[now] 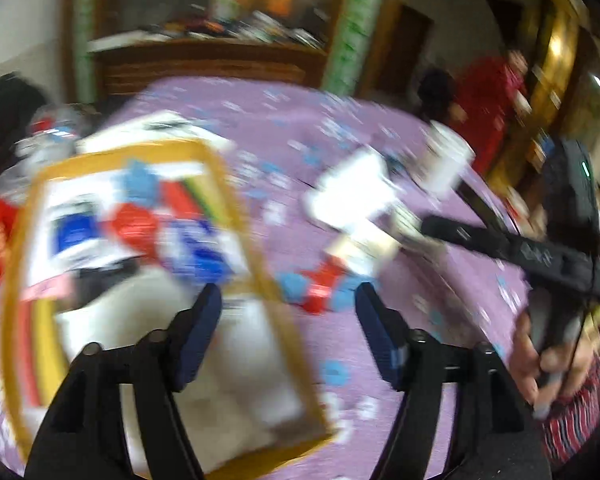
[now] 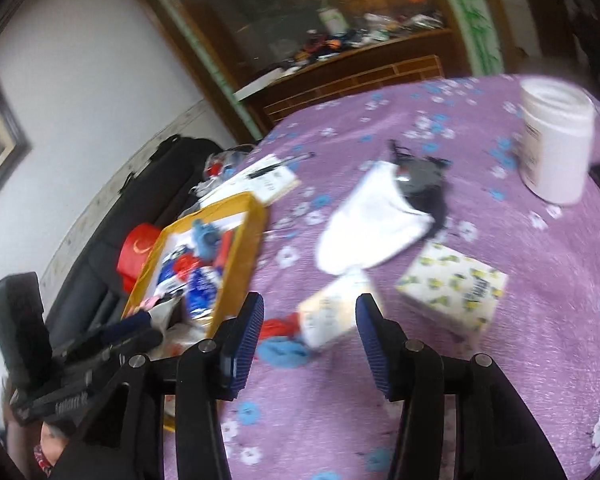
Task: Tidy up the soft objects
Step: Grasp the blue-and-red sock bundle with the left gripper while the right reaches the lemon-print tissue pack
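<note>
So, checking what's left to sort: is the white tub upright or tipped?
Upright: the white tub stands on its base on the purple tablecloth, lid on top.

1. A red and blue soft toy (image 2: 282, 338) lies crumpled on the purple counter, just beside the yellow-rimmed box (image 2: 236, 264).
2. A white cloth (image 2: 368, 220) lies spread flat, touching a dark grey item (image 2: 424, 180).
3. More red and blue soft pieces (image 2: 198, 276) sit heaped inside the box.
</note>
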The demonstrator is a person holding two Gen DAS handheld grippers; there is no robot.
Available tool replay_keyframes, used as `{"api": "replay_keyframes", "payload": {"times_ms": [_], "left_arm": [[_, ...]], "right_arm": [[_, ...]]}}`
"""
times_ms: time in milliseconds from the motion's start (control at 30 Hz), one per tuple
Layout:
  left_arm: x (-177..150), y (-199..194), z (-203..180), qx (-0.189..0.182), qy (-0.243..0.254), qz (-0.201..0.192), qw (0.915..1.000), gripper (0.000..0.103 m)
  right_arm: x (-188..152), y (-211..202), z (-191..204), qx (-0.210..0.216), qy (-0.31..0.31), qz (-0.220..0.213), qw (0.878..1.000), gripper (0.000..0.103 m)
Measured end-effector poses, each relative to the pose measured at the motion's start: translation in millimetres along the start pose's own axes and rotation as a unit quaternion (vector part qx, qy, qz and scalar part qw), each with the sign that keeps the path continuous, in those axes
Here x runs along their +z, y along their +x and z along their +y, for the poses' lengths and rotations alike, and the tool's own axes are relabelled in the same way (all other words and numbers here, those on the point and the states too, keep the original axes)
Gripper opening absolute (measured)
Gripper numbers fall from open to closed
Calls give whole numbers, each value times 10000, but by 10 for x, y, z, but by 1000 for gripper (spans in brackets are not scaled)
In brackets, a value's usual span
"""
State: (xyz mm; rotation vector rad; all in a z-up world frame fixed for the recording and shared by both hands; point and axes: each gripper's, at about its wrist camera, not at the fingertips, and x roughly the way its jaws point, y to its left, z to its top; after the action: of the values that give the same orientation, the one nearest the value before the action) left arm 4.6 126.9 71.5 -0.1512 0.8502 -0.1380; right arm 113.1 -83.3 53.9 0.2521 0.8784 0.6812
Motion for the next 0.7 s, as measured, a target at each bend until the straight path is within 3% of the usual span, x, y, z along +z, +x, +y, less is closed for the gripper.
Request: {"api": "replay_keyframes", "payload": {"times_ms": [133,233,433,633,700], "left_arm": [[96,297,-343,200,536,363,9977,74],[129,555,-420,441,575,711,9948,74],[79,920,-627,749,1027,1343,9828,77],[-62,725,-868,-758,910,1531,9811,79],[-52,634,-882,-790,839,1404,9834,79]], "right_arm": [[30,-26,-196,6,239,-76,9997,51],[48,-70,-297,4,429,-147,9990,51],[83,-182,-441,69,698,-289,9971,51],[116,-270,-502,82,806,-434,9958,51],[125,-300,-539,71,873,-483,9950,51]]}}
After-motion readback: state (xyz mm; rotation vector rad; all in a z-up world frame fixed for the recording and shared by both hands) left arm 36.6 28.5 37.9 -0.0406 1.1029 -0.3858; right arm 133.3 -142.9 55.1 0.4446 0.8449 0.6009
